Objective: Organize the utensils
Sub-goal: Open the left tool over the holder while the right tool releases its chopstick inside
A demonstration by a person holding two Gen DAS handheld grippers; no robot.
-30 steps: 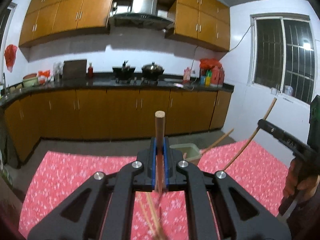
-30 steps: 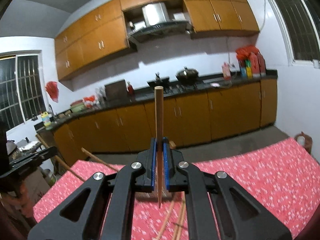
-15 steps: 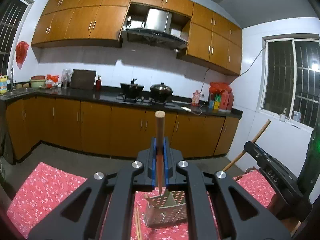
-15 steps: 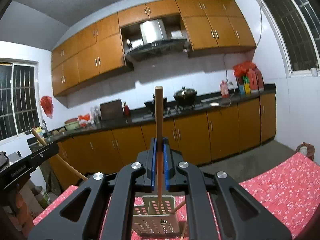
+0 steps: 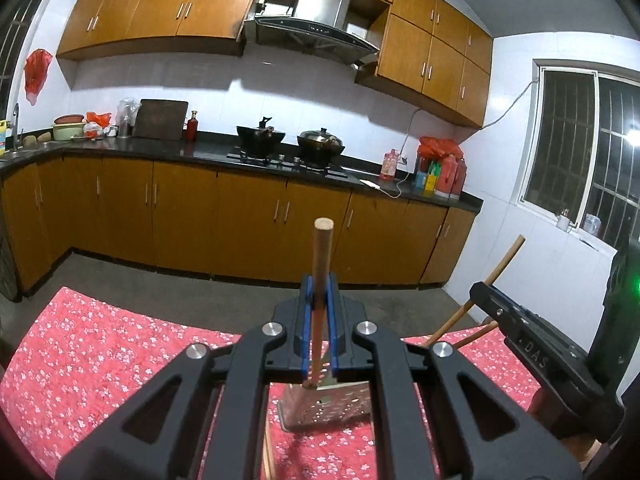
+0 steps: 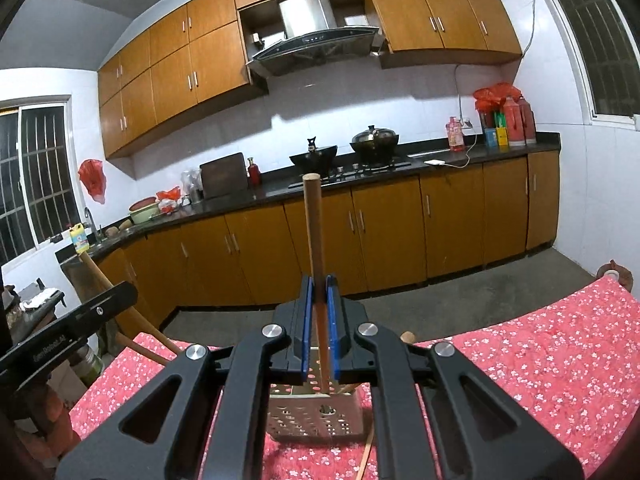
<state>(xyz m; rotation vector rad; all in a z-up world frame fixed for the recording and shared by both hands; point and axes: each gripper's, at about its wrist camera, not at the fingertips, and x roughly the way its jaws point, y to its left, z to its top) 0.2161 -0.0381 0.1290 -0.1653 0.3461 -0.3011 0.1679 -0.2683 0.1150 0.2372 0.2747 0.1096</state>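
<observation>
Each gripper, left gripper and right gripper, has fingers clamped on 1 upright chopstick, poised over the perforated holder for dropping in

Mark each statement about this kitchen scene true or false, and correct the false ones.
1. Each gripper is shut on a wooden chopstick. True: the left gripper holds the left chopstick, the right gripper the right chopstick.
2. The perforated holder lies tipped on its side. False: it stands upright on the red floral cloth.
3. The held chopsticks lie flat across the jaws. False: both stand roughly upright.
4. Two pots sit on the stove. True.
5. The holder is empty. False: a chopstick end sticks out behind it.
</observation>
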